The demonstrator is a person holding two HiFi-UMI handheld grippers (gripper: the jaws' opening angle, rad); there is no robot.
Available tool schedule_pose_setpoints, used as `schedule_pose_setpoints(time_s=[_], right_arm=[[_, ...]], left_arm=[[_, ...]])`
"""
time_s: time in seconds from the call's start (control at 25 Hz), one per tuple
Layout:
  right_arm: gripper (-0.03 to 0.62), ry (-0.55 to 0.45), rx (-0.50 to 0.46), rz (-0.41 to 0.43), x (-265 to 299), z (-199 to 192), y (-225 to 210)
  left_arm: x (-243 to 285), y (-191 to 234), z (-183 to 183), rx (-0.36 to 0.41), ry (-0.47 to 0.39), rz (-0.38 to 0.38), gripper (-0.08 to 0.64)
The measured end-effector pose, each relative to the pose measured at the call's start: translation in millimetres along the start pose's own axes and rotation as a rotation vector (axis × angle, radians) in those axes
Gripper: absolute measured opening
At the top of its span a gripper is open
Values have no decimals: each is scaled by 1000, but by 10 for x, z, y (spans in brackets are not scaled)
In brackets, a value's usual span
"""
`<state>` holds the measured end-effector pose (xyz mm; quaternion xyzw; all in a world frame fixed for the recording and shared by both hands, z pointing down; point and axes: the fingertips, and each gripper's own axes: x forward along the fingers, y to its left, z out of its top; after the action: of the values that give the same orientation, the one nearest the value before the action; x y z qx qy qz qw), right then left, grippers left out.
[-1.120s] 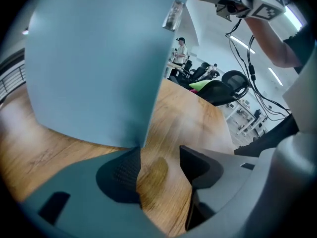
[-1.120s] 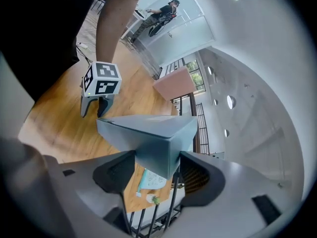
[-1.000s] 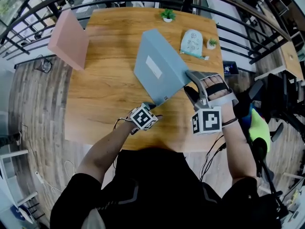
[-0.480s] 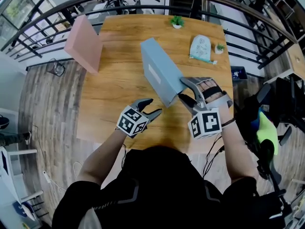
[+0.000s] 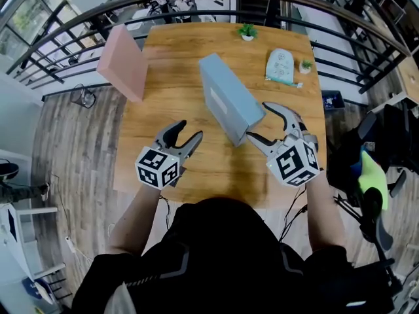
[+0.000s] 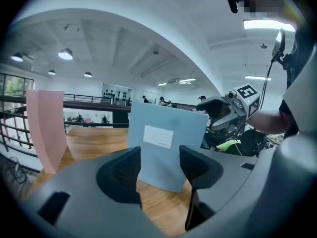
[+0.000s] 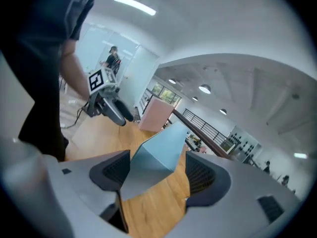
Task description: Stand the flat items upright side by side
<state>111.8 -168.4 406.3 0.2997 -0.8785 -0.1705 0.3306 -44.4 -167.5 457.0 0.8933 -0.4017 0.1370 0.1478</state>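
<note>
Two flat boxes stood upright on a wooden table [image 5: 170, 120], well apart from each other; the pink box [image 5: 124, 63] stood at the far left edge of the table, and the blue-grey box [image 5: 229, 100] stood on its long edge near the middle, with a pale label on its broad left face; the right gripper [image 5: 258, 121] reached in from the near right, and its jaws were opening with the near end of the blue-grey box between them, a clear gap showing beside one pad, so the box stood on its own; the left gripper [image 5: 189, 130] hovered over the near left part of the table, apart from both boxes, its jaws spread wide with nothing between them, pointing toward the labelled face of the blue-grey box; two small potted plants [image 5: 247, 30] and a pale pouch [image 5: 281, 66] sat at the far right of the table; a dark metal railing [image 5: 72, 28] curved around beyond it
</note>
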Motion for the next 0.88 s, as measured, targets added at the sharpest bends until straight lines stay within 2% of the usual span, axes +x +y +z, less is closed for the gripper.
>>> schedule_pose_setpoints(time_s=[0.24, 0.36, 0.48, 0.68, 0.88], right_arm=[[356, -110, 446, -2, -76, -179, -9], [364, -140, 610, 17, -27, -284, 94], [364, -131, 661, 33, 70, -351, 221], [365, -92, 650, -7, 224, -437, 233], [362, -74, 633, -7, 391, -474, 280]], left_arm=[[-237, 210, 277, 10, -98, 113, 264], [-293, 233, 313, -6, -113, 134, 264], [-335, 196, 301, -8, -107, 149, 264], [-479, 150, 355, 3, -123, 200, 264], [-695, 234, 385, 0, -139, 254, 261]])
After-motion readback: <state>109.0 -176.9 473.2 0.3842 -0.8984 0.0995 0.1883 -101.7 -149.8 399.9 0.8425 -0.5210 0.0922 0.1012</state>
